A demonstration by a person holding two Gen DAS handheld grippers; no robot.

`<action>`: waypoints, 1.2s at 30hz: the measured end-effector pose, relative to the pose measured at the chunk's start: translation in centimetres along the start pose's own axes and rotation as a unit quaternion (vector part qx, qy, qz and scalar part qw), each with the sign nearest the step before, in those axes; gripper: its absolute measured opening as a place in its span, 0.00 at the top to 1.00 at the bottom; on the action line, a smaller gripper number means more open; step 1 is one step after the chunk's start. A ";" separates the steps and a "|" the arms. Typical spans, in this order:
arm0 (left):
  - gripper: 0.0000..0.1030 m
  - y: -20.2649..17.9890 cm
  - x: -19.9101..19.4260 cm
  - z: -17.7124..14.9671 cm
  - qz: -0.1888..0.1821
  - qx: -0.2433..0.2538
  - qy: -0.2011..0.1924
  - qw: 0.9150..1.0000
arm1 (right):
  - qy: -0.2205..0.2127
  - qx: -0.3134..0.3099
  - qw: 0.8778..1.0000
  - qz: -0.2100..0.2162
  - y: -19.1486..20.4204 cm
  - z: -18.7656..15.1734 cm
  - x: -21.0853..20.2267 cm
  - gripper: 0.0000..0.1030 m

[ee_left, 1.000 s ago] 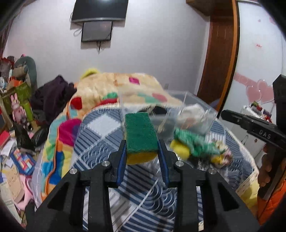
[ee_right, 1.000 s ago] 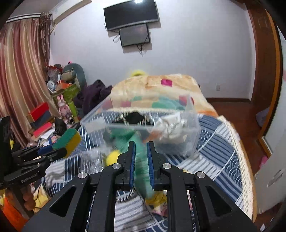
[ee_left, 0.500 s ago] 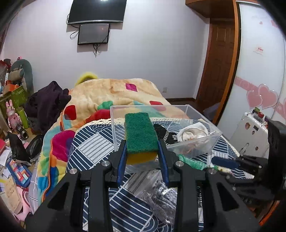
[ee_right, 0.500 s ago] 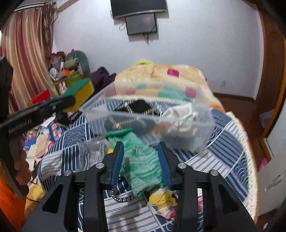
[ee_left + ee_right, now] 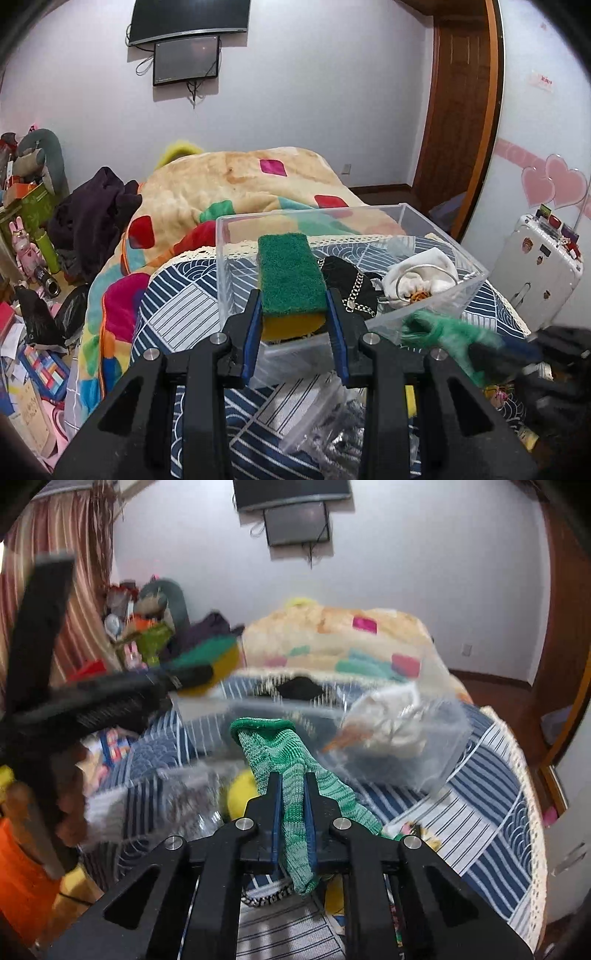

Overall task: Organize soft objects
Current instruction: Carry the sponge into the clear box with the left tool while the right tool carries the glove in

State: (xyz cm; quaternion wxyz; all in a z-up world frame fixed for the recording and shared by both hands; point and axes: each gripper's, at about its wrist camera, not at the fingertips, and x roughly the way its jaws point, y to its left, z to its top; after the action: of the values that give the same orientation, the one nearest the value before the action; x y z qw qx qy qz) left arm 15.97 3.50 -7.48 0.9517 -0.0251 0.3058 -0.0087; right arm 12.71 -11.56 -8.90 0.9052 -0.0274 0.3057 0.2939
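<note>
My left gripper (image 5: 294, 295) is shut on a green-and-yellow sponge (image 5: 290, 273), held over the near left part of a clear plastic box (image 5: 469, 284) on the bed. The box holds a black cloth with a chain (image 5: 347, 280) and a white cloth (image 5: 421, 275). My right gripper (image 5: 293, 779) is shut on a green knitted sock (image 5: 273, 753) and holds it up just in front of the box (image 5: 439, 734). The sock also shows blurred in the left wrist view (image 5: 443, 328). The sponge and left gripper show at the left in the right wrist view (image 5: 207, 661).
A clear bag of small items (image 5: 332, 432) and yellow soft things (image 5: 240, 790) lie on the striped blue cover (image 5: 491, 812) in front of the box. A colourful blanket (image 5: 236, 188) lies behind. Clutter fills the floor at the left (image 5: 29, 288). A white suitcase (image 5: 539, 269) stands at the right.
My right gripper closed on the green sock and lifted it off the bed toward the box. My left gripper moved the sponge forward over the box's near edge.
</note>
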 end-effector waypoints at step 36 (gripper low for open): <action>0.23 -0.2 0.4 1.3 -0.021 -0.027 0.018 0.999 | 0.027 -0.013 0.998 -0.061 -0.9 5.6 4.0 0.74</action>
State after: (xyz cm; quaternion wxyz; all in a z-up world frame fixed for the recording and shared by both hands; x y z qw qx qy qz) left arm 17.02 3.33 -6.66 0.9448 -0.0568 0.3220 -0.0211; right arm 18.77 -8.93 -6.71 0.9123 -0.0658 0.3243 0.2411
